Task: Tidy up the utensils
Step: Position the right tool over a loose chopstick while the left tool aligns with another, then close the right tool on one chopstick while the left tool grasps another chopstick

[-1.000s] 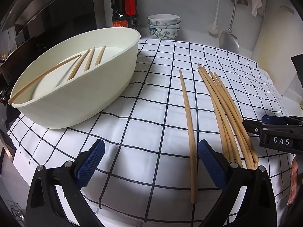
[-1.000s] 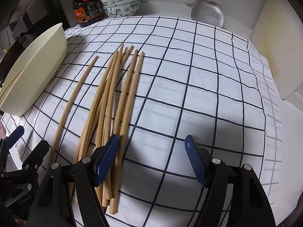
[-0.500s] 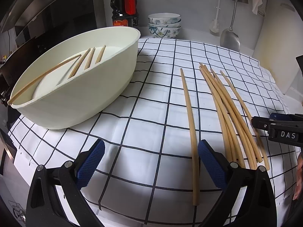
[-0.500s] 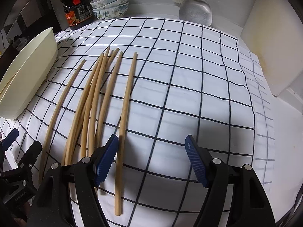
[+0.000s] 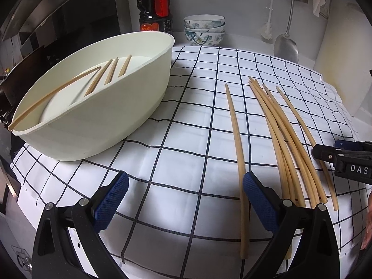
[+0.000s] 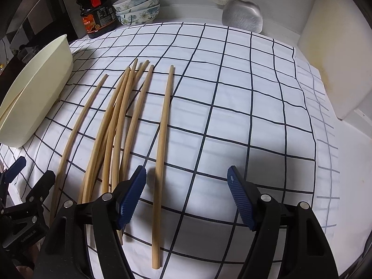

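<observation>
- Sorting the loose chopsticks into the white basin (image 5: pixel 121 116) is judged to be the step in hand; four chopsticks are already seen lying inside it, one of them propped on the near rim.
- The right gripper (image 6: pixel 186 181) is held over the checked cloth (image 6: pixel 244 107) with its jaws standing wide apart and nothing gripped; the single chopstick (image 6: pixel 162 125) set apart at the right of the bundle (image 6: pixel 118 121) lies just inside the left pad, untouched.
- The left gripper (image 5: pixel 186 193) is likewise wide open and empty; the lone chopstick (image 5: pixel 237 144) on the basin side of the bundle runs just inside its right pad.
- The other chopsticks lie close together and overlapping between those two, with the basin well apart from them at the left edge of the cloth.
- A clean pick is best made on a stick that lies apart from its neighbours, so that only one is caught; the single chopstick under the right gripper is judged the easier choice.
- The pads should be lowered to either side of the stick, across its length and near its middle, so that it does not tip when lifted.
- The jaws should be closed gently, since a thin round stick can roll away from the pads on the soft cloth.
- Care is advised that the bundle beside the left pad is not nudged on the way down.
</observation>
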Demonstrator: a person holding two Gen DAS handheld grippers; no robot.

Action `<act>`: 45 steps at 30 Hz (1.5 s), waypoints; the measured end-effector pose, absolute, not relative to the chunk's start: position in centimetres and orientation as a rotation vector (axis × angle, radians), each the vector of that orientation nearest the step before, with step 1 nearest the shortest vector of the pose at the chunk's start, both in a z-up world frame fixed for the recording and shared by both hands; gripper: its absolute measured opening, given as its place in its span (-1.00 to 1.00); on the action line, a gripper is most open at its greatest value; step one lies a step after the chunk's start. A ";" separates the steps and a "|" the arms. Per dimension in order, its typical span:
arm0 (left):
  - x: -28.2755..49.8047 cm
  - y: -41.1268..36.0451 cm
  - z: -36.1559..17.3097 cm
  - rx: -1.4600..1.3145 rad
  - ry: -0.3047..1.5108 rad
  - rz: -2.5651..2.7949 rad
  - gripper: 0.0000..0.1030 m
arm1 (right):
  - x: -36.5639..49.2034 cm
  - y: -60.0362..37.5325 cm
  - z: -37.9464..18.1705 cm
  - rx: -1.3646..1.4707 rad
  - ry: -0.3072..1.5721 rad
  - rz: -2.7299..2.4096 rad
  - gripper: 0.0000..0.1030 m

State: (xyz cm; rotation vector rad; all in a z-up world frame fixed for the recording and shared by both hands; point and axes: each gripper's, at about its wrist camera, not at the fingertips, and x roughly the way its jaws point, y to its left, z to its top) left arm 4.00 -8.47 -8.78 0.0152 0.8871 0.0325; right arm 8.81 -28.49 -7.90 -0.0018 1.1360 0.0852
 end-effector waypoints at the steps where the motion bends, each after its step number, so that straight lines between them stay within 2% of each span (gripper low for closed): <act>1: 4.1 -8.6 -8.9 0.018 0.888 0.032 0.88 | 8.8 -28.4 -7.9 -0.005 1.130 0.082 0.34; 23: 6.0 -10.6 -9.5 0.061 0.914 0.011 0.87 | 9.0 -28.7 -8.5 -0.018 1.079 0.067 0.33; 25: 6.0 -10.8 -9.5 0.069 0.910 0.000 0.80 | 9.1 -28.5 -8.5 -0.023 1.072 0.067 0.24; 31: 5.7 -11.4 -9.2 0.062 0.901 -0.037 0.38 | 8.9 -27.0 -8.2 -0.052 1.050 0.106 -0.40; 34: 5.6 -11.9 -9.0 0.061 0.898 -0.061 0.08 | 8.8 -26.2 -8.1 -0.068 1.044 0.124 -0.67; 36: 5.4 -12.3 -8.9 0.061 0.895 -0.084 -0.21 | 8.7 -25.8 -8.1 -0.083 1.039 0.131 -0.85; 37: 5.4 -12.4 -8.9 0.061 0.893 -0.089 -0.30 | 8.6 -25.6 -8.1 -0.089 1.037 0.130 -0.87; 39: 5.2 -12.7 -8.8 0.065 0.888 -0.098 -0.64 | 8.6 -25.7 -8.0 -0.079 1.036 0.129 -0.88; 41: 5.0 -13.0 -8.8 0.067 0.887 -0.114 -0.85 | 8.7 -26.1 -8.1 -0.055 1.036 0.133 -0.88; 45: 4.9 -12.9 -8.8 0.050 0.889 -0.131 -0.86 | 8.8 -26.4 -7.9 -0.032 1.033 0.138 -0.88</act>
